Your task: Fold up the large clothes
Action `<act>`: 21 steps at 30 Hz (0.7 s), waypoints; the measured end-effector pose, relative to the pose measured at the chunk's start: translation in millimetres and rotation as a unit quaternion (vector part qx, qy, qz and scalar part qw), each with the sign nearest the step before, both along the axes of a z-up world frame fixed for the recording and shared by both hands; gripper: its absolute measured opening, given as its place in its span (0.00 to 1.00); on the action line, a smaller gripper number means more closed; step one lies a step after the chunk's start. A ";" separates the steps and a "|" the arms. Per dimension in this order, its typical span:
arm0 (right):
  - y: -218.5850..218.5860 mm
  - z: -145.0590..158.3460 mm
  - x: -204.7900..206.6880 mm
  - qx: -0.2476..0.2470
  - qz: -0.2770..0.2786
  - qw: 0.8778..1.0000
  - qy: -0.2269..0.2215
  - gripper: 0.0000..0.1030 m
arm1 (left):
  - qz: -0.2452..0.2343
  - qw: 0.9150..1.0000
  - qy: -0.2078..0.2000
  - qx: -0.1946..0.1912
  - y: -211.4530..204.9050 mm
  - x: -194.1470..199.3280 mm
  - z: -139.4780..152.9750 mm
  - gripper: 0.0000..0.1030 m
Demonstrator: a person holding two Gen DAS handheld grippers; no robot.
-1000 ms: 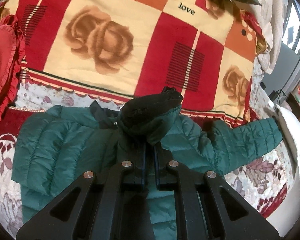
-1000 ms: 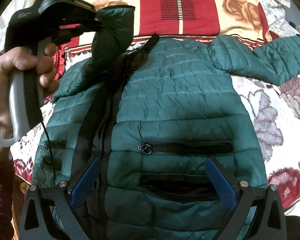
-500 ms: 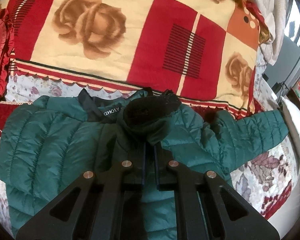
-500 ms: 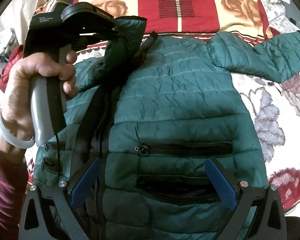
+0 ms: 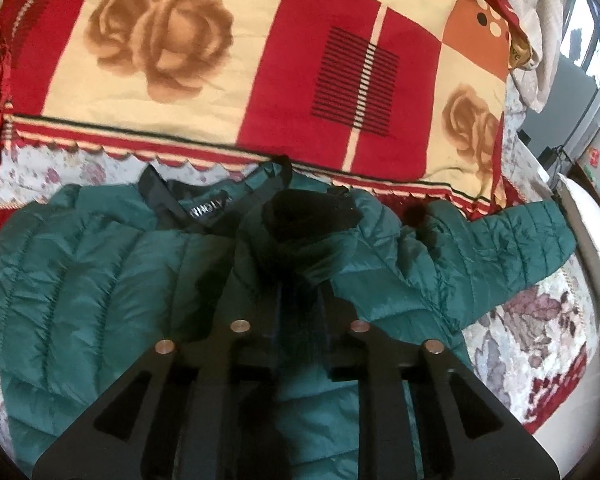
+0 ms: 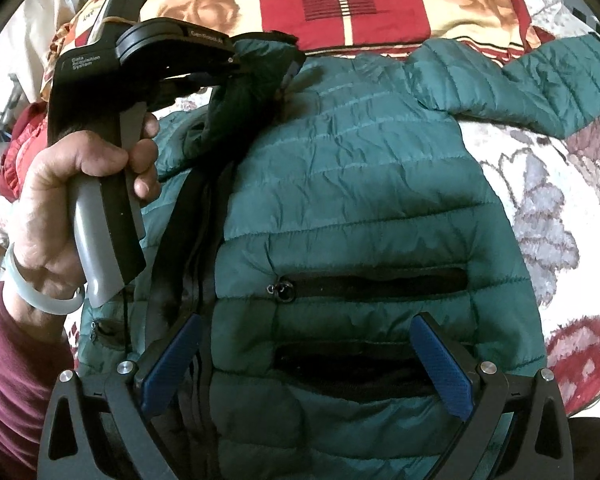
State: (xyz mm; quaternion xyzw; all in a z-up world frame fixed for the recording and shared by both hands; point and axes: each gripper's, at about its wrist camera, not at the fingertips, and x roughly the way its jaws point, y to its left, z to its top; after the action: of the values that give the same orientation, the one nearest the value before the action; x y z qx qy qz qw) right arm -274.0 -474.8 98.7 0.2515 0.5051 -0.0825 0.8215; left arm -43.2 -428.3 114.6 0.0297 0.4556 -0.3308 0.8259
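You're over a bed [image 6: 548, 216] with a floral cover, a red-and-cream rose blanket [image 5: 228, 60] at its head. The green puffer jacket [image 6: 360, 184] lies front-up across it, one sleeve [image 5: 512, 240] stretched out toward the bed's edge. The other sleeve's cuff [image 5: 312, 220] sits folded over the chest, between the fingers of your left gripper [image 5: 300, 300], whose jaws are opening right now. Your right gripper [image 6: 304, 360] hovers above the pocket zips, fingers wide, holding nothing. My worry: this slick, puffy sleeve could spring back off the chest, or catch on a finger as you pull away.
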 end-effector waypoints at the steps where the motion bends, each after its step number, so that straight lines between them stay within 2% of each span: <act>1: 0.2 0.3 -0.2 0.001 -0.001 1.000 0.001 1.00 | -0.002 1.000 0.007 -0.001 -0.7 -0.2 -2.3 0.19; 4: 0.1 1.8 -2.1 0.003 -0.004 1.000 0.000 1.00 | -0.031 0.999 0.024 -0.002 -6.1 -1.6 -8.5 0.26; 11: -0.2 8.1 -7.5 0.003 -0.011 1.000 -0.007 1.00 | -0.062 0.996 0.057 -0.027 -6.9 -7.4 -12.1 0.27; 20: 1.4 17.3 -12.6 0.012 -0.006 1.000 -0.021 1.00 | -0.053 0.990 0.093 -0.088 21.3 -4.8 1.4 0.27; 21: 2.7 18.4 -12.6 0.013 -0.004 1.000 -0.023 1.00 | -0.048 0.989 0.101 -0.102 28.5 -3.5 4.3 0.35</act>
State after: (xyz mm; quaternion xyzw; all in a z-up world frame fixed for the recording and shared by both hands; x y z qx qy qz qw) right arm -286.6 -472.1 117.1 0.2665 0.4859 -0.0735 0.8292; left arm -46.6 -399.7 118.9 -0.0663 0.4985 -0.4158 0.7578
